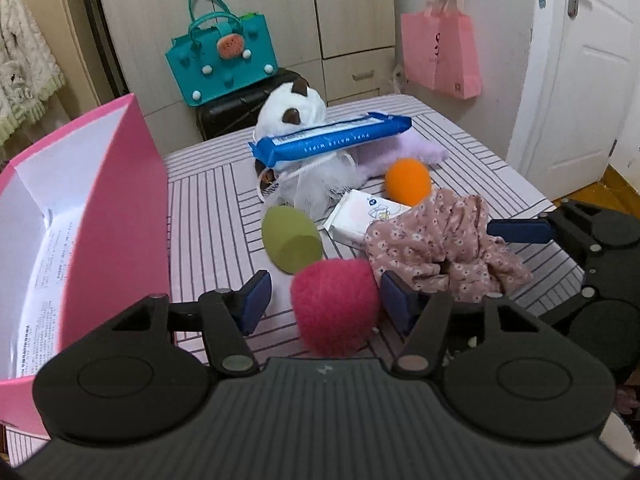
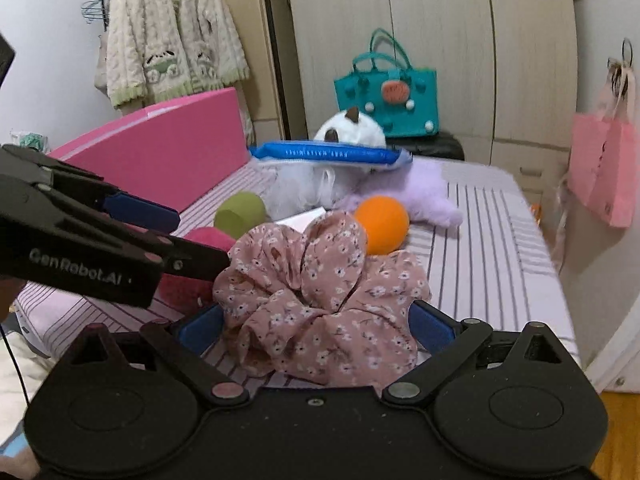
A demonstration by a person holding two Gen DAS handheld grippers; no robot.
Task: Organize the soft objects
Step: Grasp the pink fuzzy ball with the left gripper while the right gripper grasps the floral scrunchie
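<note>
1. Soft things lie heaped on a striped table (image 1: 208, 216), beside an open pink box (image 1: 116, 208) at its left.
2. Left gripper (image 1: 326, 298) has its jaws set either side of a pink ball (image 1: 336, 304); a gap shows at the left pad, so it is not clamped.
3. Right gripper (image 2: 316, 326) straddles a floral scrunchie (image 2: 320, 296) with jaws apart, the cloth bunched between them; whether the pads press it cannot be told.
4. A green sponge (image 1: 292, 240) sits just behind the ball, with a tissue pack (image 1: 360, 216) and an orange ball (image 1: 408, 182) further back.
5. A blue wipes pack (image 1: 332, 140) rests across a white plush (image 1: 292, 112), with a lilac plush (image 2: 424, 196) beside it.
</note>
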